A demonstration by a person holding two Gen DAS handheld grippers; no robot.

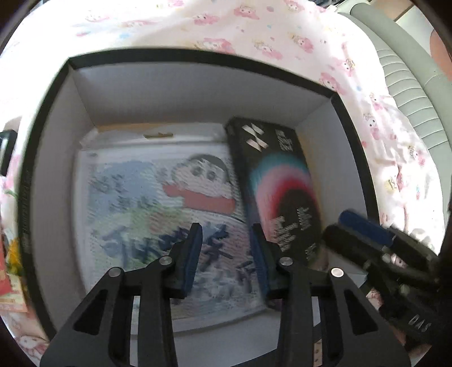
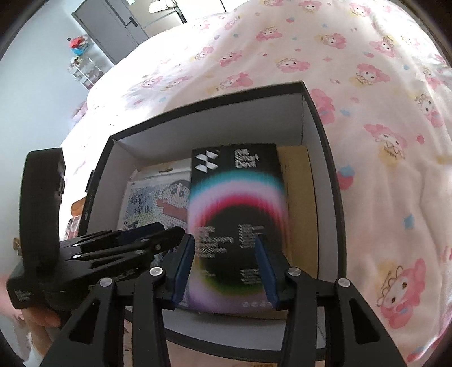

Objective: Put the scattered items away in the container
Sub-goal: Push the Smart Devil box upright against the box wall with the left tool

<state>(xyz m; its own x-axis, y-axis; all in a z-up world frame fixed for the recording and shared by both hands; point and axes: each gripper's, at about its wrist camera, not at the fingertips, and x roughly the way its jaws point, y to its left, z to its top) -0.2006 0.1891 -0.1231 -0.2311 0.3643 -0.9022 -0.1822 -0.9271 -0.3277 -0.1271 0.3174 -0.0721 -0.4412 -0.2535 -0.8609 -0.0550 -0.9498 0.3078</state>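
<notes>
Currently both hand-held grippers point steeply down into a black-rimmed, white-walled cardboard box [image 1: 197, 93] standing on a pink cartoon-print bedsheet [image 1: 254, 34].

The left gripper [image 1: 226, 254] hangs over the box interior with its blue-padded jaws part open and nothing between them; beneath the gap lies a flat clear-plastic pack with a cartoon-boy picture [image 1: 158, 197] on the box floor.

The right gripper [image 2: 224, 262] also has its jaws part open. A black rectangular carton with a rainbow arc print [image 2: 240, 197] appears between the pads, but blur prevents telling whether they press on it.

Only the right wrist view shows a tan cardboard piece [image 2: 298, 197] between the black carton and the right box wall, a fingertip [image 2: 42, 319] under the left gripper body, and a grey door [image 2: 113, 25] in the background. Only the left wrist view shows the colourful items [image 1: 11, 268] outside the box's left wall.
</notes>
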